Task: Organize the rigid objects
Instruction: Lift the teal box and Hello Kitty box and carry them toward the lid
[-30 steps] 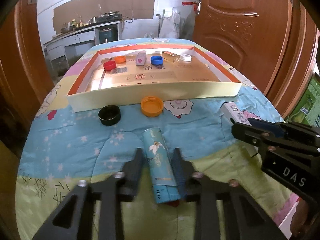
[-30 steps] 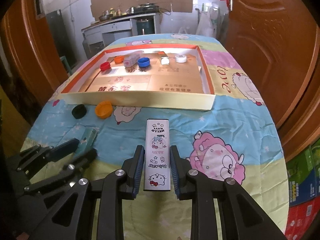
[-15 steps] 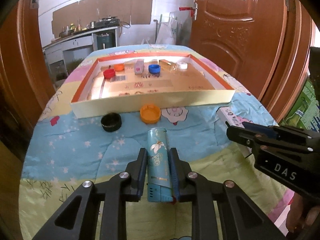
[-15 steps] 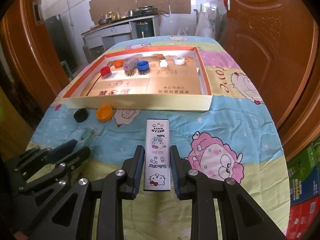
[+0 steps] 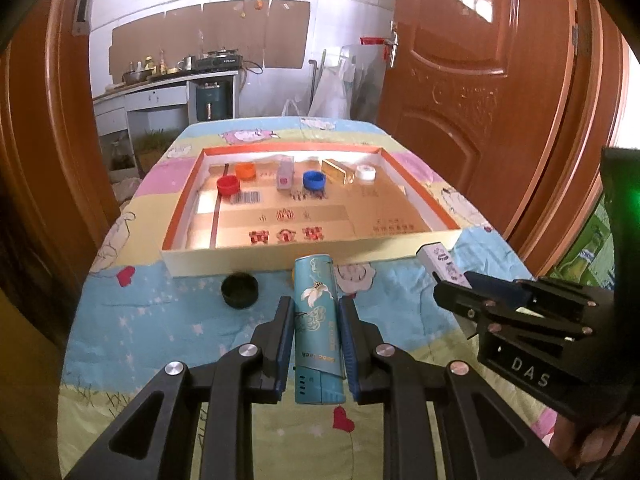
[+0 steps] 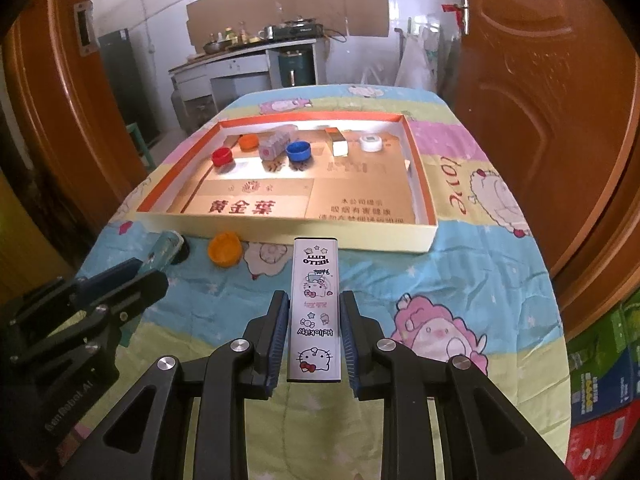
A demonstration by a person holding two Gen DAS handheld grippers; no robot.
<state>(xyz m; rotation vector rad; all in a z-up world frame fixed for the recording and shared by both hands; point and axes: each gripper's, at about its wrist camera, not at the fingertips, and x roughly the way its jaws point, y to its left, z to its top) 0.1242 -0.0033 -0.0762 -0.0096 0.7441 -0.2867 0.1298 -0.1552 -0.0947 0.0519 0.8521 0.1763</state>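
My left gripper is shut on a teal patterned box and holds it above the quilt, short of the tray's near wall. My right gripper is shut on a white Hello Kitty box, also lifted and pointing at the tray. The shallow cardboard tray with orange rim holds red, orange and blue caps, a pink box, a gold box and a white roll along its far side. The right gripper also shows in the left wrist view, and the left gripper in the right wrist view.
A black cap and an orange cap lie on the quilt in front of the tray's near wall. Wooden doors stand at both sides. Boxes are stacked on the floor at the right.
The left gripper closed on the teal box and lifted it toward the tray. The right gripper, holding the Hello Kitty box, also rose and moved slightly forward.
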